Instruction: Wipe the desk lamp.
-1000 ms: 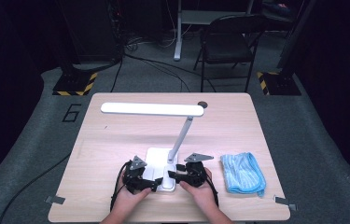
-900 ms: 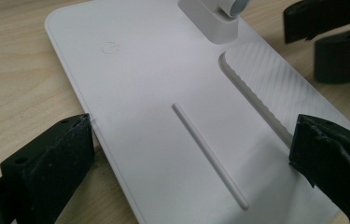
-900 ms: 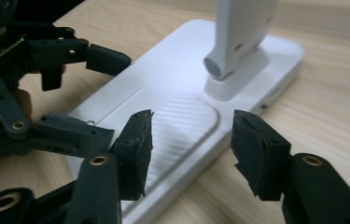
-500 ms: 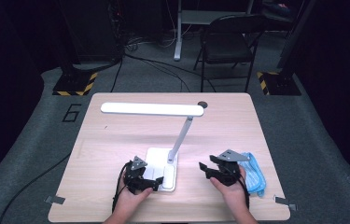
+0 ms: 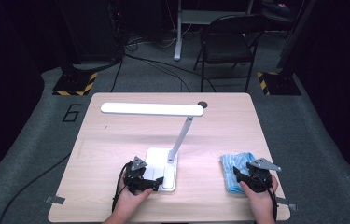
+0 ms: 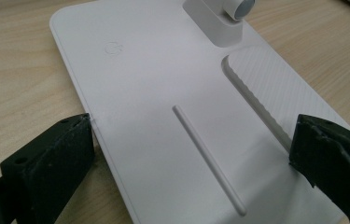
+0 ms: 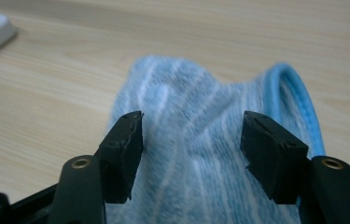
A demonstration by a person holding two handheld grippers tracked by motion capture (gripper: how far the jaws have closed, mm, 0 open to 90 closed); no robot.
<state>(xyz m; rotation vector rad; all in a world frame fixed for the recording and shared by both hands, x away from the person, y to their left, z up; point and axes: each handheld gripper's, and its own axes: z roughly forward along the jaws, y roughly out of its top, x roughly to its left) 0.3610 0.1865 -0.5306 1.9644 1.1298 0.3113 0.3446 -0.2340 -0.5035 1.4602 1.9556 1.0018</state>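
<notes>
- Left gripper [image 5: 153, 183], jaws spread, straddles the flat white plastic lamp base [image 6: 163, 93] near the table's front edge.
- Right gripper [image 7: 189, 140], jaws apart, hovers over the folded blue striped cloth [image 7: 200, 140]; close squarely on a thick fold.

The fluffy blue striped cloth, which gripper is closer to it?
Right. The right gripper hangs open just over the blue striped cloth. The left gripper sits across the table at the white lamp base.
</notes>
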